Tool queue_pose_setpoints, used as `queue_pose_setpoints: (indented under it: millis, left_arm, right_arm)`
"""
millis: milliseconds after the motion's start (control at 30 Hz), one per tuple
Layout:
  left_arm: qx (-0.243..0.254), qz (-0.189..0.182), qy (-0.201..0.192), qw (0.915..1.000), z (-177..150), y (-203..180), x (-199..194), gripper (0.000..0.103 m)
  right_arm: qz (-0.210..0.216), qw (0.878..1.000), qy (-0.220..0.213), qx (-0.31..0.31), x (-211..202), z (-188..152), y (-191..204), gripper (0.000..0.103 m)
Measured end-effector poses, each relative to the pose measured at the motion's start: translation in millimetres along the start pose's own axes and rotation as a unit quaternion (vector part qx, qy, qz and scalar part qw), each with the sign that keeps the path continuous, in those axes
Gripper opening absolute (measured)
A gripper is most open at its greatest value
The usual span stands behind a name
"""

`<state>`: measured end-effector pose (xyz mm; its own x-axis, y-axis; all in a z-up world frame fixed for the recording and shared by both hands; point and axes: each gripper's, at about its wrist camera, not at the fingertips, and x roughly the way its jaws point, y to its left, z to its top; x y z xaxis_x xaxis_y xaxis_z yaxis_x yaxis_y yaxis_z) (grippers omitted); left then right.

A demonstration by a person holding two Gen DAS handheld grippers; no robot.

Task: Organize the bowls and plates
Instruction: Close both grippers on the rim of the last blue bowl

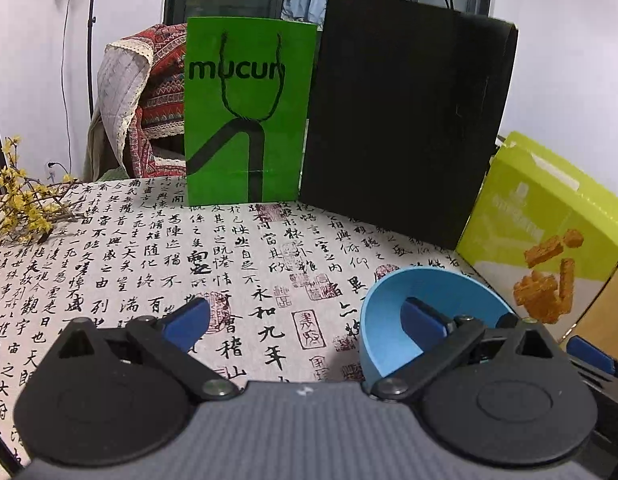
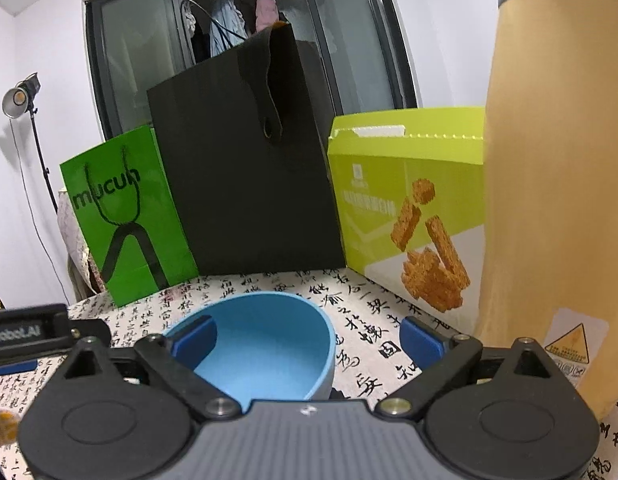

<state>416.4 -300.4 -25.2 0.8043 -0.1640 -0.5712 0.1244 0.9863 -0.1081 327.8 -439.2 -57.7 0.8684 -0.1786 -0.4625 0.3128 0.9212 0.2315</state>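
Left gripper point(image 1: 307, 320): grey ribbed body, black rounded side housings, black link arms fastened by silver screws, blue pads point(image 1: 189, 322) fitted. Right gripper point(image 2: 309, 340): same build; white mark printed at body's front edge.
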Motion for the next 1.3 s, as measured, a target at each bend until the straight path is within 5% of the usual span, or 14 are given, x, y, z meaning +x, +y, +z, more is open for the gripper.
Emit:
queue_pose_setpoints:
  millis: [600,733,800,967,1300]
  left_arm:
    - [0.017,0.008,0.0,0.9998,-17,-21,27,0.103]
    - [0.021,0.005,0.0,0.9998,-16,-22,26,0.101]
    - [0.026,0.003,0.002,0.9997,-16,-23,27,0.097]
    - [0.046,-0.003,0.015,0.9988,-19,-27,32,0.066]
    - [0.059,-0.033,0.031,0.9973,-24,-30,36,0.035]
  right_arm:
    - [-0.023,1.0,0.019,-0.001,16,-7,-6,0.061]
    - [-0.025,0.999,0.024,0.0,18,-9,-7,0.06]
    - [-0.026,0.999,0.026,-0.002,19,-10,-7,0.059]
    - [-0.025,0.999,0.035,0.003,22,-11,-8,0.048]
    - [-0.023,0.998,0.05,0.008,27,-13,-8,0.034]
